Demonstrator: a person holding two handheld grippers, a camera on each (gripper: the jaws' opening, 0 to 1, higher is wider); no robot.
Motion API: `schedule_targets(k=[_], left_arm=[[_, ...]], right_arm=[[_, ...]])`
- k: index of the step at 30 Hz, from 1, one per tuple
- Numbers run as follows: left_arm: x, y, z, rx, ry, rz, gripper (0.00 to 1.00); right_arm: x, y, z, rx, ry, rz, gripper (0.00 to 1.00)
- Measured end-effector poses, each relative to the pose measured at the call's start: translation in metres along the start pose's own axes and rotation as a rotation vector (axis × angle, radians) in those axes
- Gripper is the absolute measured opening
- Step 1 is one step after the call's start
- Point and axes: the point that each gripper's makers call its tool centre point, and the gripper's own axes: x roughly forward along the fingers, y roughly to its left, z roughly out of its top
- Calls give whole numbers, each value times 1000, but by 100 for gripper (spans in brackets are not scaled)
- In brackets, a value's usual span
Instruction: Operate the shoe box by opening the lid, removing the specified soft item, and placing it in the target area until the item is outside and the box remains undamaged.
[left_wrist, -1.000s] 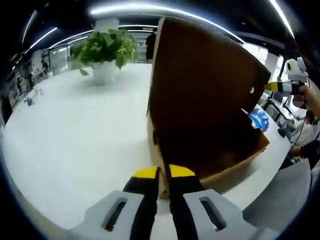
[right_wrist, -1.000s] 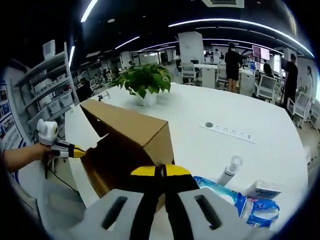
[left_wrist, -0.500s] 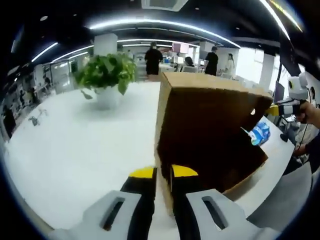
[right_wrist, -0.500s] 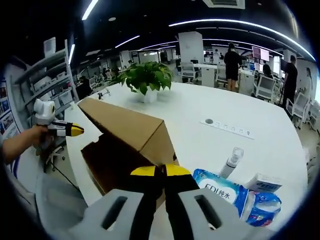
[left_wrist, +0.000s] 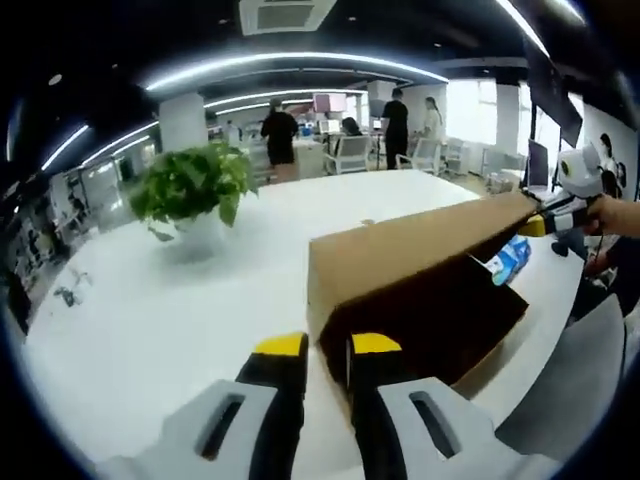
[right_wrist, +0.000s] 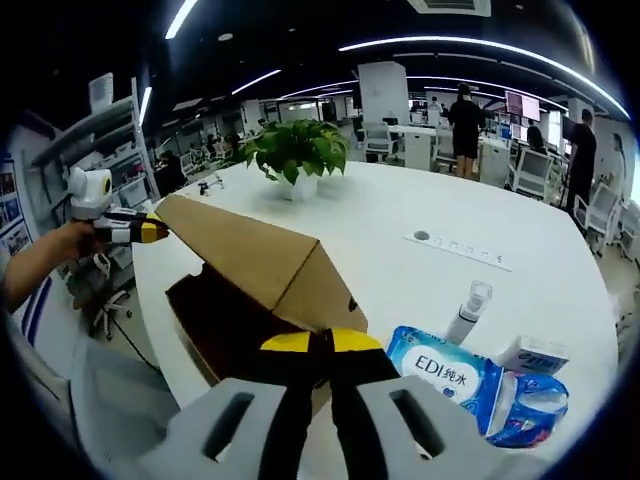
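Pinching shoe box (right_wrist: 262, 290) wall: right tool (right_wrist: 320, 343); left tool (left_wrist: 327, 345) parted; tissue pack (right_wrist: 450, 377) beside.

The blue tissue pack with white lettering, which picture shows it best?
The right gripper view: the blue plastic tissue pack with white lettering lies in full sight on the white table, its lettering readable. In the left gripper view it is a small blue patch, partly hidden behind the brown cardboard box.

blue tissue pack (right_wrist: 452, 378) | "EDI" and "纯水" printed on front
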Motion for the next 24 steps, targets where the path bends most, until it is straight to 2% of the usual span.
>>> schedule_targets(k=[6,17,24], left_arm=[[-2,-4,2,20,-9,-22,13],[-5,-14,0,52,-4,-62,18],[-6,-17,-7,55,16,-76,21]], right_arm=[[0,2,-5,-7,2,7,3],[-1,8,-13,-94,-7,19,4],[-2,16,-22,-208,-1,49,8]])
